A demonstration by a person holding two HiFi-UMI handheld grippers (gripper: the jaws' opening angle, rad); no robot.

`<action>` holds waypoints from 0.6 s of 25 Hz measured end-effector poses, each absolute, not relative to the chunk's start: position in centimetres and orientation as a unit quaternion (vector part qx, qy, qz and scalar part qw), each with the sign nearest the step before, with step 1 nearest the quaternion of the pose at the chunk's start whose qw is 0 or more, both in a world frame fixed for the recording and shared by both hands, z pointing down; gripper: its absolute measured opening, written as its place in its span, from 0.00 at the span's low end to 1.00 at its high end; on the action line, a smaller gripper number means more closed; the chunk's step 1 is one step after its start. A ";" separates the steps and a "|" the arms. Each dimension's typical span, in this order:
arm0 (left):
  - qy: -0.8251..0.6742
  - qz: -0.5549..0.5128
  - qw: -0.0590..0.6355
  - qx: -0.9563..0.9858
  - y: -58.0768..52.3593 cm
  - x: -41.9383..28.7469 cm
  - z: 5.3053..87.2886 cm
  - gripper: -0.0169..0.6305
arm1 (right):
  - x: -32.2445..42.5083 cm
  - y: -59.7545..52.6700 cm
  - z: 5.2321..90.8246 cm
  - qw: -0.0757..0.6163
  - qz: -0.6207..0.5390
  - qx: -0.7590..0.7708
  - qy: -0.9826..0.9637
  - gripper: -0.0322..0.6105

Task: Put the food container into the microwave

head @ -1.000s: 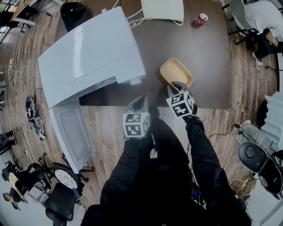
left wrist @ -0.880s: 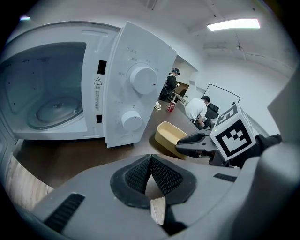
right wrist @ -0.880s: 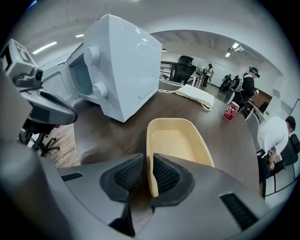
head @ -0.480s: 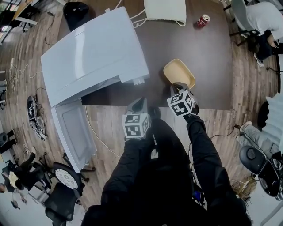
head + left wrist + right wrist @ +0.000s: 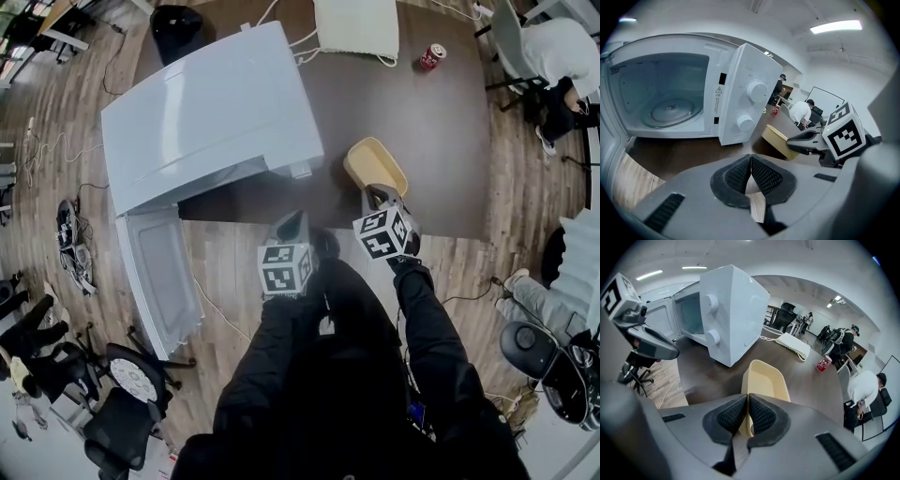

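Your right gripper (image 5: 747, 403) clamps the container's (image 5: 765, 377) near rim. The container is over the table (image 5: 441, 159), just right of the microwave (image 5: 206, 112), whose door (image 5: 155, 281) is open. Your left gripper (image 5: 751, 165) is clenched, empty, near the table edge.

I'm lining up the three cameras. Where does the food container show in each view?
Head view: food container right of centre, right of the microwave.
Left gripper view: food container right of centre, low.
Right gripper view: food container centre, rim pinched by the right gripper.
Shared landmark: the open microwave, left of it in all three.
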State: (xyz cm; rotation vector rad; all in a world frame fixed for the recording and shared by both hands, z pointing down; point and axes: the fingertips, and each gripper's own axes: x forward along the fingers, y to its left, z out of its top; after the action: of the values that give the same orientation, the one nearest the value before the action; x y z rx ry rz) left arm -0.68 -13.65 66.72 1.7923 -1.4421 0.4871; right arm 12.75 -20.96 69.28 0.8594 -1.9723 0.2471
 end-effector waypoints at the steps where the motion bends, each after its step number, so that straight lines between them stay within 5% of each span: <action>1: -0.569 0.189 0.384 0.703 -13.5 -0.8 66.5 0.08 | 12.6 -20.7 68.9 0.467 0.096 0.350 -0.806 0.11; 15: -0.607 0.161 0.388 0.675 -10.3 -2.9 65.7 0.08 | 9.1 -15.1 65.0 0.460 0.037 0.305 -0.833 0.10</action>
State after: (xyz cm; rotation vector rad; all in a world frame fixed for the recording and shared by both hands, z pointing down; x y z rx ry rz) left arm -2.86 -10.30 65.65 1.7167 -1.5434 0.4102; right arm 9.06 -15.12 65.00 0.7502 -2.0500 0.0917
